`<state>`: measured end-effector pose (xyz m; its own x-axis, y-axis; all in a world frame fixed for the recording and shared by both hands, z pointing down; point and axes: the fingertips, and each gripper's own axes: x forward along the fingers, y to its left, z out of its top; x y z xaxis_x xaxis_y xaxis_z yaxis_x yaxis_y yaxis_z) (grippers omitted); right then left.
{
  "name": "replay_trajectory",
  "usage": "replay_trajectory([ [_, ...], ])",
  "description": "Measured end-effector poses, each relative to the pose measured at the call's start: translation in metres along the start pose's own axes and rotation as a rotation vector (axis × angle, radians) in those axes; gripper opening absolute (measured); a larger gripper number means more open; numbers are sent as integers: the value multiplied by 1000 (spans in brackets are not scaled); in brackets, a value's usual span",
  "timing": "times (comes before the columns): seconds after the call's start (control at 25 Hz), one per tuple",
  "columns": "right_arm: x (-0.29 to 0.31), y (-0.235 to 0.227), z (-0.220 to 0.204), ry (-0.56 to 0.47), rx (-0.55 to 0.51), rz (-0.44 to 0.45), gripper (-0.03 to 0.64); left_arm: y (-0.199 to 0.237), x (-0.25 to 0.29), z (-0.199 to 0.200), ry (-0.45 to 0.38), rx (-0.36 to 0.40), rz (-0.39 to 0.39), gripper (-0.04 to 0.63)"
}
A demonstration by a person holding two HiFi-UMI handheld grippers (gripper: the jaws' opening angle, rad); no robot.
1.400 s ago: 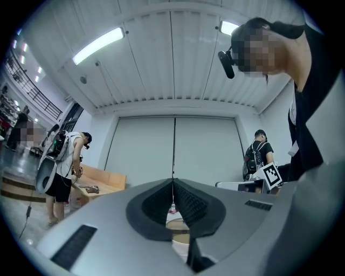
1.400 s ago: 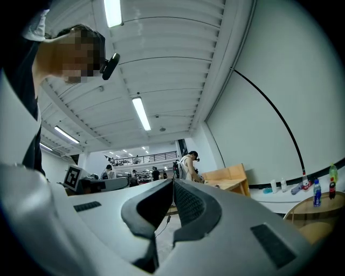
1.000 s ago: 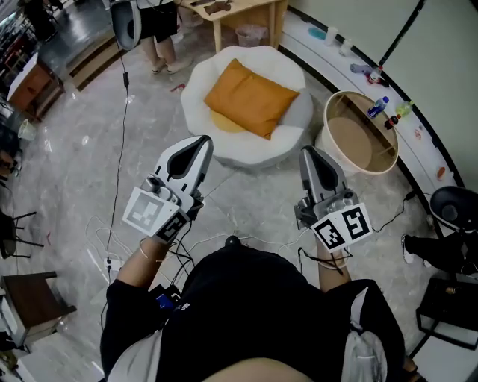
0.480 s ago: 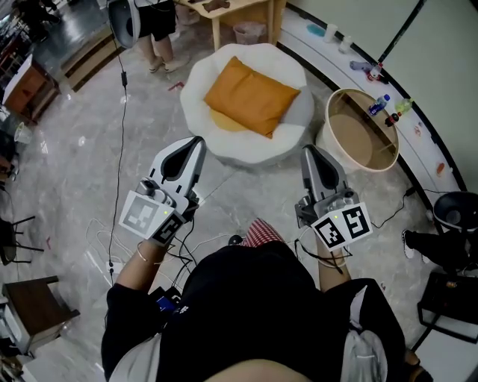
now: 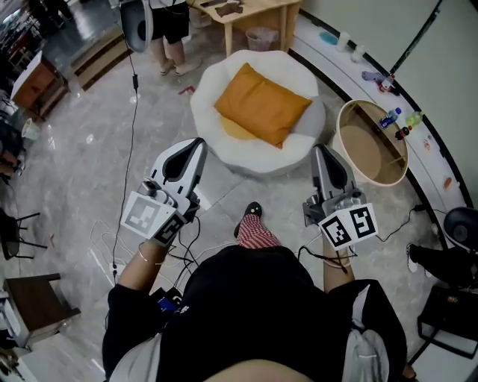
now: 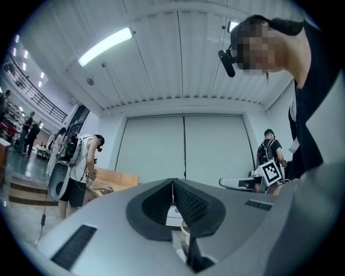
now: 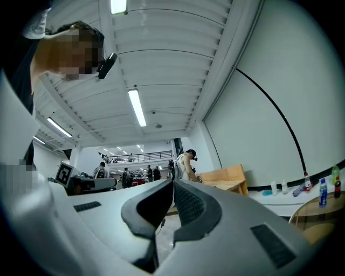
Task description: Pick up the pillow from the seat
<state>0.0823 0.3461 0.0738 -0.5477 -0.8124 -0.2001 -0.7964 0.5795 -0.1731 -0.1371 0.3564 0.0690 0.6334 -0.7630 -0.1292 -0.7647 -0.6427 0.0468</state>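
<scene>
An orange pillow [image 5: 263,104] lies on a round white seat [image 5: 308,136] in the head view, ahead of me. My left gripper [image 5: 194,144] is held shut and empty, short of the seat's near left edge. My right gripper [image 5: 323,152] is also shut and empty, just off the seat's near right edge. Both point up and forward; in the left gripper view the left gripper [image 6: 173,181] shows jaws pressed together, and in the right gripper view the right gripper [image 7: 173,183] shows the same. Neither gripper view shows the pillow.
A round tan basket [image 5: 371,143] stands right of the seat. A wooden table [image 5: 254,10] and a standing person [image 5: 170,30] are behind it. A white ledge with bottles [image 5: 394,119] runs along the right. Cables [image 5: 131,134] lie on the grey floor. My foot [image 5: 252,226] is stepping forward.
I have stepped towards the seat: a foot has come forward, and the seat and pillow lie closer to both grippers. Both grippers stay shut.
</scene>
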Motion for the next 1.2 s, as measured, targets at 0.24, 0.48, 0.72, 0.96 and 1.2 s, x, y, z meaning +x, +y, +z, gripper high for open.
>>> replay_trajectory([
  [0.24, 31, -17, -9, -10, -2, 16, 21, 27, 20, -5, 8, 11, 17, 10],
  [0.48, 55, -21, -11, 2, -18, 22, 21, 45, 31, -1, 13, 18, 15, 11],
  [0.72, 55, -30, -13, 28, -43, 25, 21, 37, 48, -11, 27, 157, 17, 11],
  [0.96, 47, -18, -21, 30, -34, 13, 21, 24, 44, -8, 68, 276, 9, 10],
  [1.2, 51, -13, -22, 36, -35, 22, 21, 30, 34, -7, 64, 225, 28, 11],
])
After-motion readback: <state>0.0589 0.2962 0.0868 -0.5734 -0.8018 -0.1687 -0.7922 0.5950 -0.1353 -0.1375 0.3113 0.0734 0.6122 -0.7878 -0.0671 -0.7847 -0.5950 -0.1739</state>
